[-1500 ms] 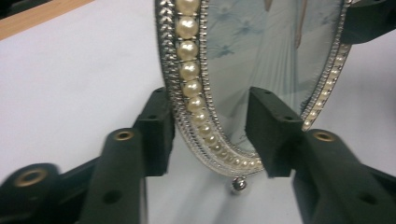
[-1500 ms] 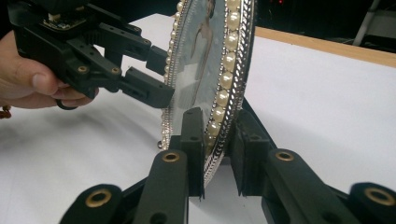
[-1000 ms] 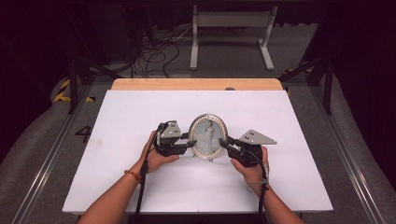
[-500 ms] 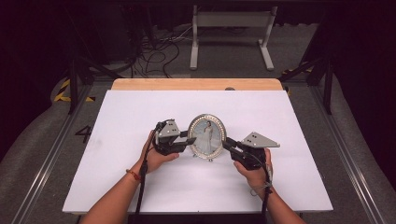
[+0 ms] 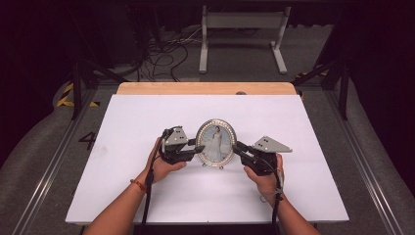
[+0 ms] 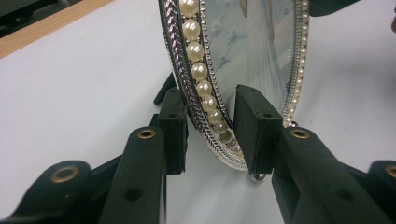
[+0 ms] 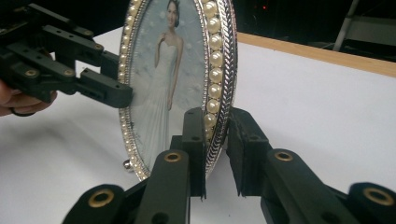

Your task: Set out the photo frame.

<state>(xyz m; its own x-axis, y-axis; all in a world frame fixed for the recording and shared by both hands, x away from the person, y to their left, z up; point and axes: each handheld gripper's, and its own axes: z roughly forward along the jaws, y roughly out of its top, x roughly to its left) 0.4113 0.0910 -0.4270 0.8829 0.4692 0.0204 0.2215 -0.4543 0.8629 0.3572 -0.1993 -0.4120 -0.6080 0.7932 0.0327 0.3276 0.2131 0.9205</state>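
You have the oval picture frame (image 5: 216,143) standing upright near the table's (image 5: 122,196) middle, a gripper at each side edge.

Your left gripper (image 5: 197,148) meets the frame at its 9 o'clock edge; in the left gripper view (image 6: 208,128) the two pads straddle the pearl rim (image 6: 201,79), the back one touching, the front one just off the glass. Your right gripper (image 5: 237,147) comes in at 3 o'clock, and its own view (image 7: 215,140) shows both pads pressed on the rim (image 7: 215,51); those jaws have just been closing. The frame's small ball feet (image 7: 126,164) rest on the white surface, and the portrait (image 7: 161,88) faces you.
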